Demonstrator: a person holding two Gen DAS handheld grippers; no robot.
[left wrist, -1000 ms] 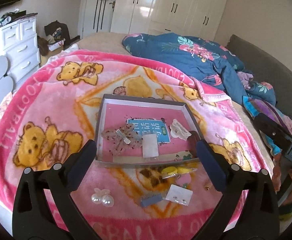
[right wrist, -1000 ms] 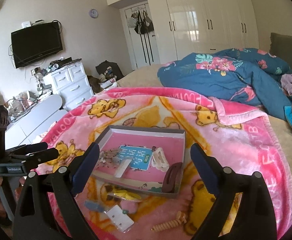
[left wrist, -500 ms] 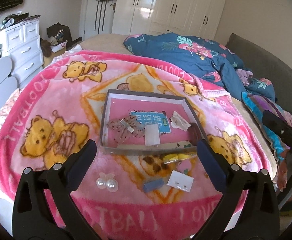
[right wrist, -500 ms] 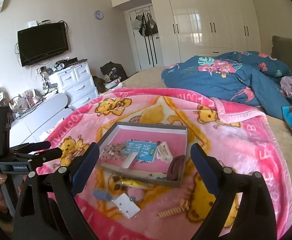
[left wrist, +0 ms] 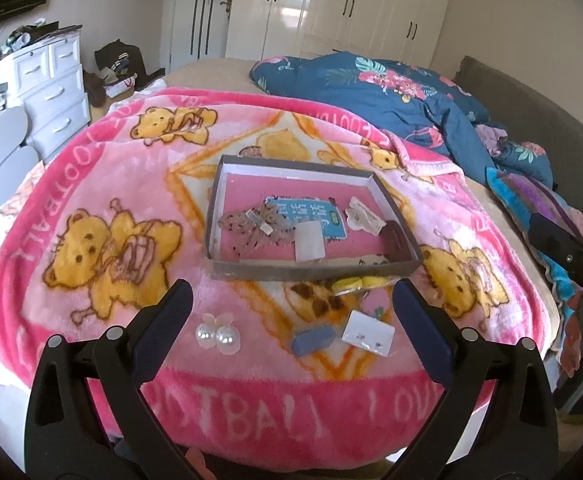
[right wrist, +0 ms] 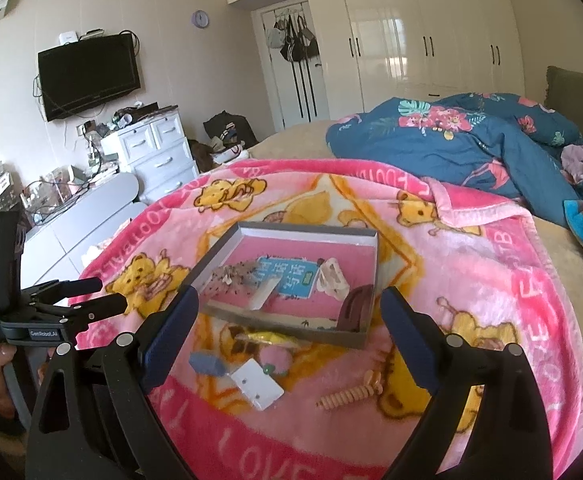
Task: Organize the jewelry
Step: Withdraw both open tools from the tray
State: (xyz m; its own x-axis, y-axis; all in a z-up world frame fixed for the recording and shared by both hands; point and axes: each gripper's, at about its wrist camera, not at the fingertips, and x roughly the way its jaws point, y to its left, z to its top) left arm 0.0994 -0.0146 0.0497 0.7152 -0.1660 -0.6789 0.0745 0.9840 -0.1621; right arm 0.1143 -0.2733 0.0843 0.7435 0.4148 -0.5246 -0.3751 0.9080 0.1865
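left tool (left wrist: 291, 312) and right tool (right wrist: 289, 312) both spread wide, empty, hovering short of the tray (left wrist: 315, 270) | inside tray: several pieces | just before tray on blanket (left wrist: 91, 184): pearl earrings (left wrist: 216, 336), earring card (left wrist: 367, 333), spiral clip (right wrist: 349, 394) | judged: partly sorted

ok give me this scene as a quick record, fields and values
surface: pink bear blanket on a bed
box: open, holds blue card, white clip, brown clip
loose, near side of the box: pearl clip, blue piece, white earring card, beige spiral clip
left gripper: open, empty
right gripper: open, empty
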